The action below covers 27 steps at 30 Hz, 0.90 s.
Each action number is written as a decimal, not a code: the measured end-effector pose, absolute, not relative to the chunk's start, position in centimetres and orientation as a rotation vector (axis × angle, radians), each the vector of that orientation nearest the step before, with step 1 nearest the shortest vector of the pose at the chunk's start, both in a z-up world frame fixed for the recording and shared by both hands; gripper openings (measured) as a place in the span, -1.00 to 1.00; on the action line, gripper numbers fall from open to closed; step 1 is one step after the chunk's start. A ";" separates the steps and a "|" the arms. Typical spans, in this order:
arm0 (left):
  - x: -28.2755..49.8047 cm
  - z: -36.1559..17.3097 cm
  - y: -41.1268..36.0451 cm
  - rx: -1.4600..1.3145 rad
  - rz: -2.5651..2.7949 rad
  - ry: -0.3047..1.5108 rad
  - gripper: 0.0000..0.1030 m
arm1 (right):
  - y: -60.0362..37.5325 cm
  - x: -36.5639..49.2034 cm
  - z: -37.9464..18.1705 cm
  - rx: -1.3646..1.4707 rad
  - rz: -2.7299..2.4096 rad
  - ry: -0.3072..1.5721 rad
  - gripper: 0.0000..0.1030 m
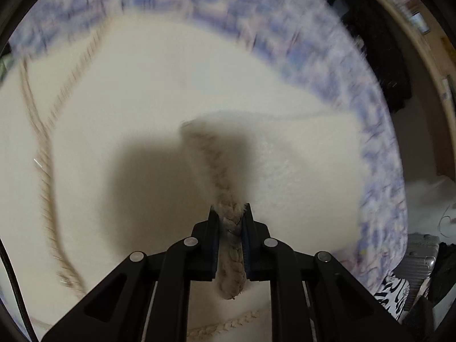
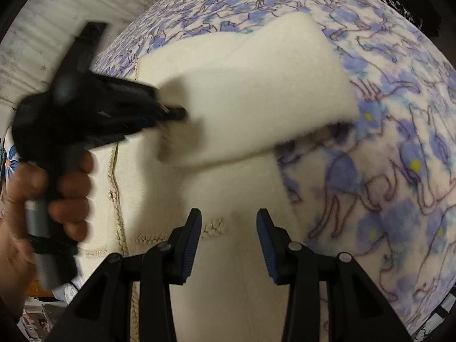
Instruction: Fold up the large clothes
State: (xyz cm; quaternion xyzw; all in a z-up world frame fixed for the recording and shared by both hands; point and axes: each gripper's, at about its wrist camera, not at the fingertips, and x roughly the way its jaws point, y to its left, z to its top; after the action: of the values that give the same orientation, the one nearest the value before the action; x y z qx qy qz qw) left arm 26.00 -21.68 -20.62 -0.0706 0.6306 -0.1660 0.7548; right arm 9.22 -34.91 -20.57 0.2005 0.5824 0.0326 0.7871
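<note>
Left wrist: claw (image 1: 230, 222) w/ braided trim (image 1: 228, 256) of cream garment (image 1: 142, 99).

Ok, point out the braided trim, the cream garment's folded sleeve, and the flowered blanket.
braided trim (image 1: 231, 245): left wrist view, stretch pinched between the fingers.
folded sleeve (image 2: 256, 85): right wrist view, middle of the flap.
flowered blanket (image 2: 399, 171): right wrist view, bare patch at right.

blue floral bedspread (image 2: 399, 156), pale curtain (image 2: 57, 22), wood frame (image 1: 413, 42)
</note>
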 end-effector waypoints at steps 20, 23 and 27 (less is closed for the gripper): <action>29.8 -23.6 -2.4 -0.052 0.106 1.286 -0.36 | -33.7 14.3 -20.1 0.349 0.117 1.237 -0.05; 30.6 -24.2 -0.7 -0.210 0.069 1.312 0.15 | -34.4 15.7 -19.9 0.354 0.119 1.228 -0.03; 31.4 -24.9 0.6 -0.286 0.080 1.301 0.25 | -35.2 18.3 -19.8 0.347 0.117 1.221 -0.02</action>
State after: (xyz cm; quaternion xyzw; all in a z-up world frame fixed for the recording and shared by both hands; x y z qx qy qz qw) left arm 31.39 0.63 -24.89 -0.1326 0.6032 0.0369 0.7857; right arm 18.35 -35.22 -19.82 0.1621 0.5702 0.0546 0.8035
